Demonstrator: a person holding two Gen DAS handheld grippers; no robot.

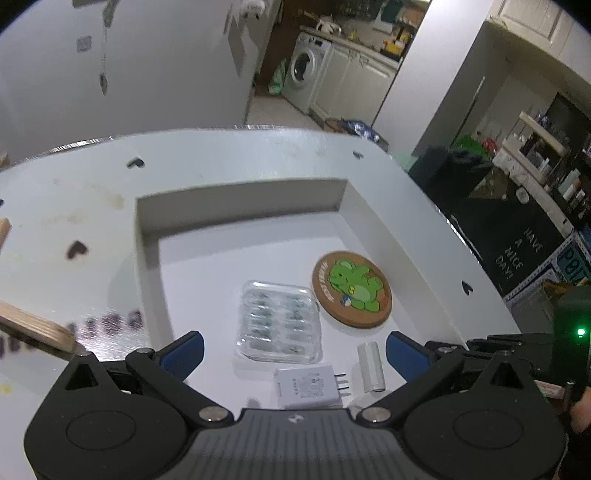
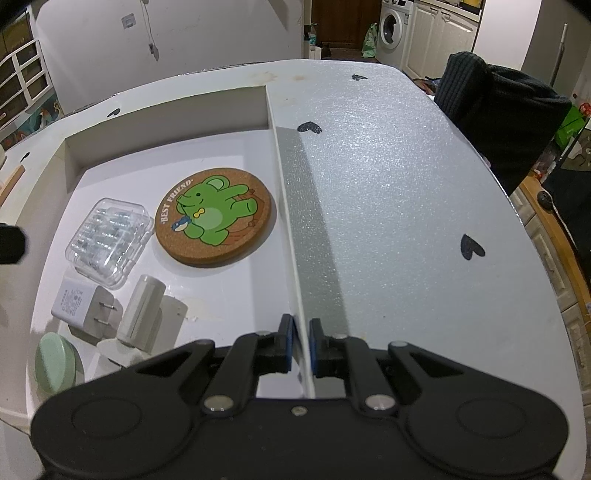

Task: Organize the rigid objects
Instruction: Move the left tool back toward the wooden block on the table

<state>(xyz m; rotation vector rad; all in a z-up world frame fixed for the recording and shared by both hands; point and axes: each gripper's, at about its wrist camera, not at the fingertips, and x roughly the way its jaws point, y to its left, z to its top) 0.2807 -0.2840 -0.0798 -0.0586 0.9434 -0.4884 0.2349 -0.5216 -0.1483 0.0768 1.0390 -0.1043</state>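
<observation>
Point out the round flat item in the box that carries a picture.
The cork coaster, printed with a green cartoon animal; the other round one, the pale green disc, is plain.

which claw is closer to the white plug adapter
Left. The open left claw hangs right above the plug adapter; the right claw is off to its side, clamped on the tray wall.

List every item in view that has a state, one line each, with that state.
left gripper: jaws wide open, nothing between them
right gripper: jaws shut on the tray wall
clear plastic case: closed, lying flat
cork coaster: flat, picture up
wall charger: on its side, prongs out
white cylinder: lying down
washing machine: door closed
</observation>
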